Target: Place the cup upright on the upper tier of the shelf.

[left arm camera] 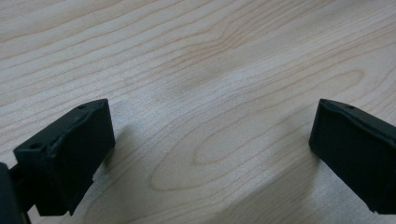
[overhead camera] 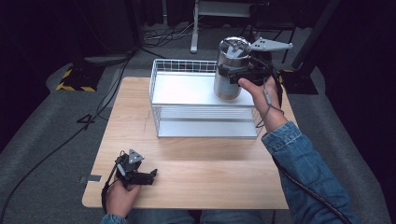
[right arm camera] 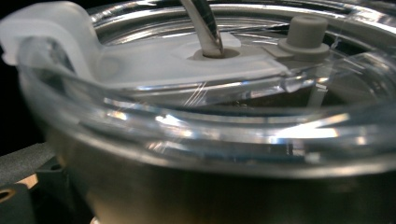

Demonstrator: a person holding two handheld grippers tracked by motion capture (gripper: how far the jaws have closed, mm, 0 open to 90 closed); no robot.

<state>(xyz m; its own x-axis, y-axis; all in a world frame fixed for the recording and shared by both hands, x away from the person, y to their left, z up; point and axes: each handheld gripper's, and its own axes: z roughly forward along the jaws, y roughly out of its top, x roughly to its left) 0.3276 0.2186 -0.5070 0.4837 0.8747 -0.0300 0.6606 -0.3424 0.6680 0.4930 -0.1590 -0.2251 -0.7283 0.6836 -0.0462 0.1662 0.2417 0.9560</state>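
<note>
- Steel tumbler (overhead camera: 231, 69) sits in my right gripper (overhead camera: 238, 71), held upright over the right rear part of the wire rack (overhead camera: 161, 93), its base at or just above the rack's white top shelf; I cannot tell whether it touches.
- My right fingers are clamped around the tumbler's side, just below its rim, and my right hand (overhead camera: 261, 93) wraps the gripper from the right.
- From the right gripper view, the tumbler (right arm camera: 196, 186) is very close: a clear plastic lid (right arm camera: 201, 116) covers its mouth, with a white sliding tab (right arm camera: 154, 60), a small grey plug (right arm camera: 306, 32) and a metal straw or rod (right arm camera: 205, 25) rising through the middle hole.
- The grey three-cornered plate on my right gripper juts out beyond the tumbler toward the far right.
- The rack is white, with a wire rail round the top shelf and a lower shelf underneath; it stands on the far half of the tabletop (overhead camera: 201, 168).
- My left gripper (overhead camera: 152, 176) rests low at the near left part of the tabletop, well apart from the rack and tumbler, held by my left hand (overhead camera: 122, 193).
- In the left gripper view, my left fingers (left arm camera: 65, 158) are spread wide with nothing between them, just bare wood grain (left arm camera: 210, 93) underneath.
</note>
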